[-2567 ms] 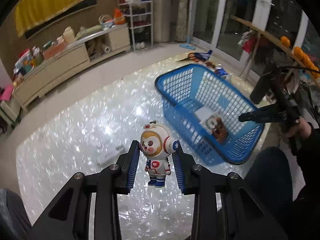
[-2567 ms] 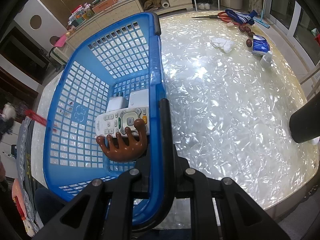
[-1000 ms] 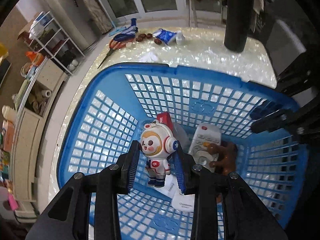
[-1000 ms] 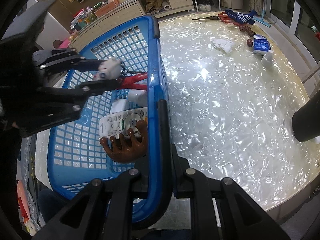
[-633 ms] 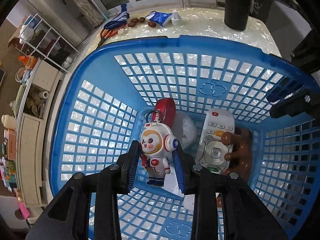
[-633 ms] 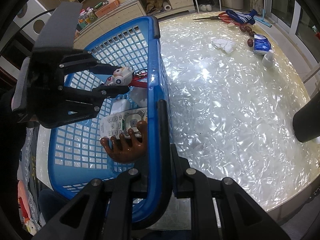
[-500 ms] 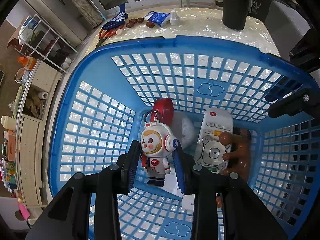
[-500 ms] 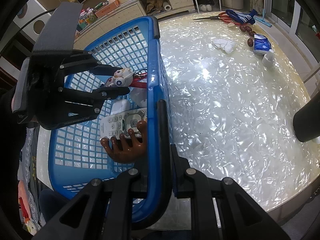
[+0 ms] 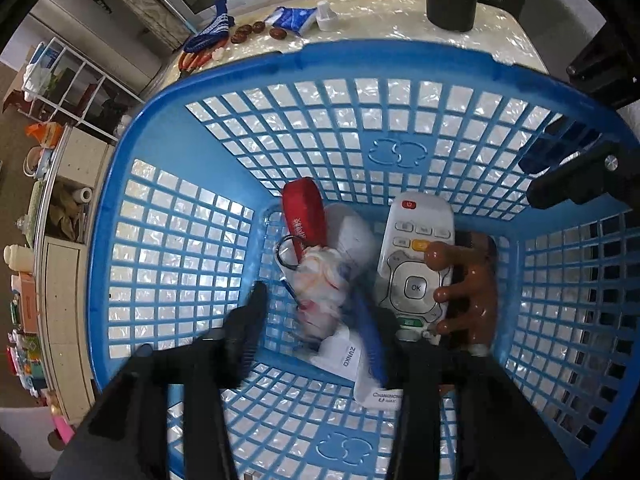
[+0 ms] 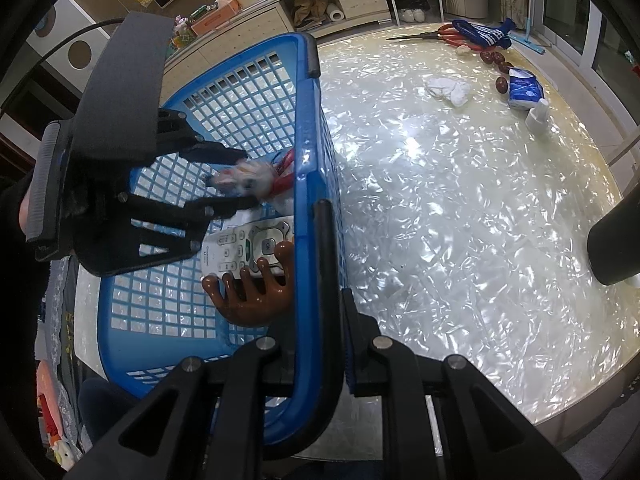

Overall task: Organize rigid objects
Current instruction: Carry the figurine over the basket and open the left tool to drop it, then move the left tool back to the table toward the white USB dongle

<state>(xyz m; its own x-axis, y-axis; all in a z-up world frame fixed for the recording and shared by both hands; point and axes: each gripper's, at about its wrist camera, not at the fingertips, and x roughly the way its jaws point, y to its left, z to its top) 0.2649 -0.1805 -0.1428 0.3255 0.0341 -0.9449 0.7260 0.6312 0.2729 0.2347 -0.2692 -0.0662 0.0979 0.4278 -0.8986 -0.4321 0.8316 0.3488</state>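
The blue basket [image 9: 168, 132] stands on the pearly table. My left gripper [image 9: 312, 320] hangs over its inside with the jaws spread open. The astronaut figurine [image 9: 320, 284] is blurred between the fingers, free of them, with its red strap [image 9: 300, 216] trailing behind. It also shows in the right wrist view [image 10: 248, 178], just beyond the left gripper [image 10: 236, 178]. A white remote [image 9: 416, 264] and a brown comb [image 9: 472, 292] lie on the basket floor. My right gripper [image 10: 332, 304] is shut on the basket's near rim [image 10: 316, 184].
On the table beyond the basket lie scissors [image 10: 436, 36], a blue-white cloth [image 10: 480, 34], brown dates [image 10: 494, 60], a blue packet [image 10: 524, 92], crumpled tissue [image 10: 448, 88] and a small white bottle [image 10: 538, 114]. A black cylinder [image 10: 616, 240] stands at the right edge.
My left gripper has opened and the figurine has come loose, dropping toward the basket floor. The right gripper still holds the rim.
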